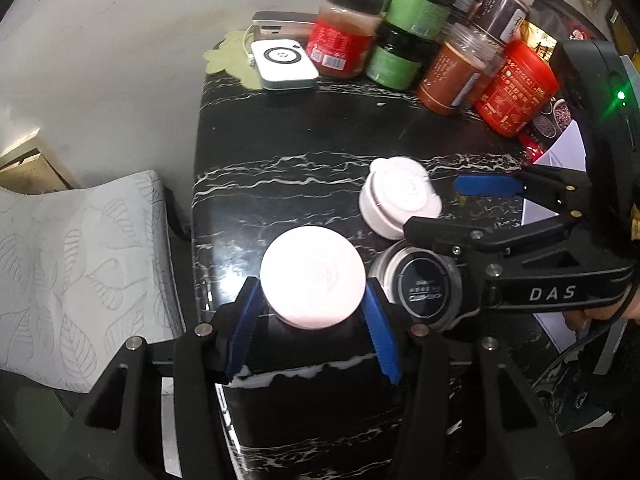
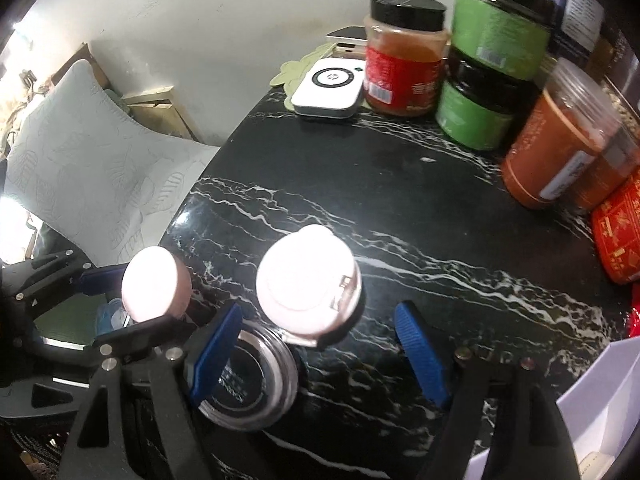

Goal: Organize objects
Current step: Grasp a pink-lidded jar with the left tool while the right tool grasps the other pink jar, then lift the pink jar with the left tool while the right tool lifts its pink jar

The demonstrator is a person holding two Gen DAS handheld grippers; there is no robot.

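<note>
Jars of spices (image 1: 432, 40) crowd the marble table's (image 1: 280, 128) far edge, one o'clock; three small tubs remain loose. Left gripper (image 1: 312, 328) clamps the pink-lidded tub (image 1: 312, 276) at six o'clock. Right gripper (image 2: 320, 356), half-open, holds nothing, straddling the white flip-top tub (image 2: 308, 280) and the silver tin (image 2: 252, 384).

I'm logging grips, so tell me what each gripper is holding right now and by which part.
The left gripper clamps the pink-lidded jar by the sides, just under its lid. The right gripper holds nothing, its jaws open around the white flip-top container.
</note>
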